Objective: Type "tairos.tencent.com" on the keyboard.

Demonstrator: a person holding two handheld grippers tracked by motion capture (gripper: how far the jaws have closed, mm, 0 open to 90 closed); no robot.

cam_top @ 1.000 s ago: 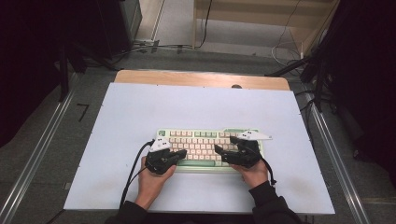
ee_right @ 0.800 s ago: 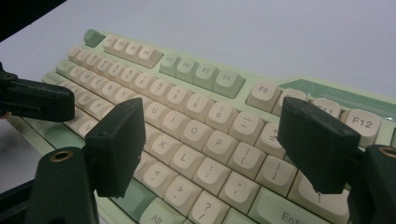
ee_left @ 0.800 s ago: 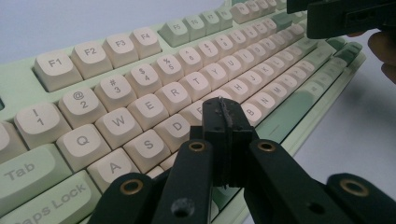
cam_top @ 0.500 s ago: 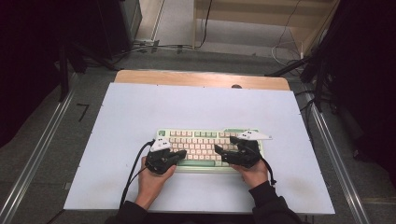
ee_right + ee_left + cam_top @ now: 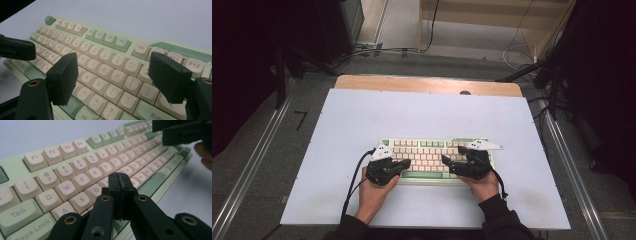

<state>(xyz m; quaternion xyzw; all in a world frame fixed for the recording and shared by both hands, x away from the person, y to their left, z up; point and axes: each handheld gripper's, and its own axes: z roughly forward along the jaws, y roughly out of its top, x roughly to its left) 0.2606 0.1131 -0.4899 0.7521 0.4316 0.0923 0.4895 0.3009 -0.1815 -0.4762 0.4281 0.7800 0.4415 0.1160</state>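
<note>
From the high view nothing is changed from a second back: both grippers are parked over the keyboard (image 5: 432, 157), so typing looks paused. In the left gripper view, the left gripper (image 5: 119, 182) is seen pinched shut, empty, with the D key (image 5: 95, 190) just beside its tip. In the right gripper view, the right gripper (image 5: 117, 75) is held wide open, with the L key (image 5: 98, 84) between and below its jaws.

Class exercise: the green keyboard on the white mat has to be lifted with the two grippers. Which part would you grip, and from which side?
Probably the short ends of the keyboard, one gripper from each side. It lies flat and long, so the thin green rim there suits jaws closing over top and bottom. The right gripper already stands open; the left gripper, shut above the keys, would need opening.
</note>
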